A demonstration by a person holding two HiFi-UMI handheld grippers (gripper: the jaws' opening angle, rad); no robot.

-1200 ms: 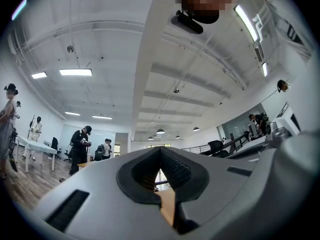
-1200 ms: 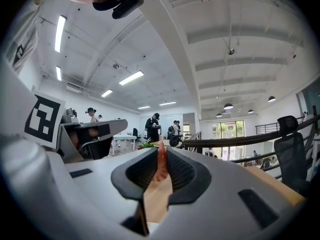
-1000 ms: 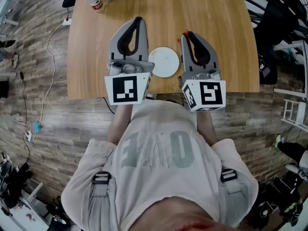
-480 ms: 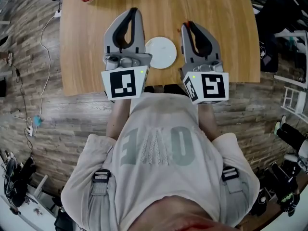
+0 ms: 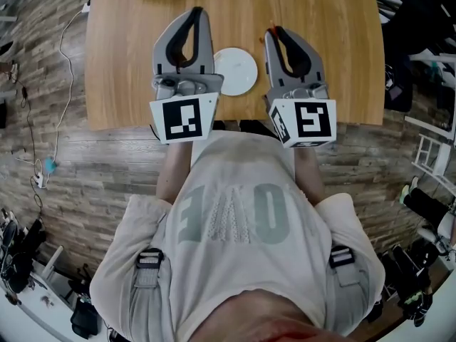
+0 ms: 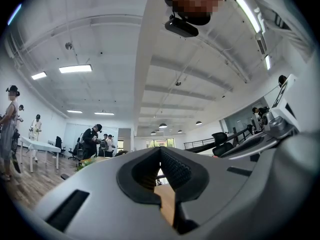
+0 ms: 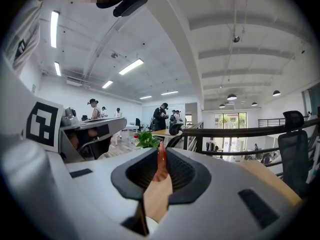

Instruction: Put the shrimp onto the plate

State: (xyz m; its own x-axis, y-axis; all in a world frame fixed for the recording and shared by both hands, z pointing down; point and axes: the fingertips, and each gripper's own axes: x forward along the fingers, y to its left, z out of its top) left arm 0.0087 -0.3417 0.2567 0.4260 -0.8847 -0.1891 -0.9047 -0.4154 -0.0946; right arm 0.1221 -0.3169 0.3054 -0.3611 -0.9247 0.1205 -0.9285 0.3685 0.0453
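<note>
Pale wooden tabletop is stretching under both grippers, with a round white ceramic plate sitting between them. The right gripper is pinching a small orange-red shrimp between its narrowly parted jaws, just beside the plate's right edge. The left gripper is carrying nothing, its jaw tips meeting, beside the plate's left edge.

The right gripper pinches a shrimp
Its jaws clamp the orange shrimp upright; a leafy plant stands beyond.
</note>
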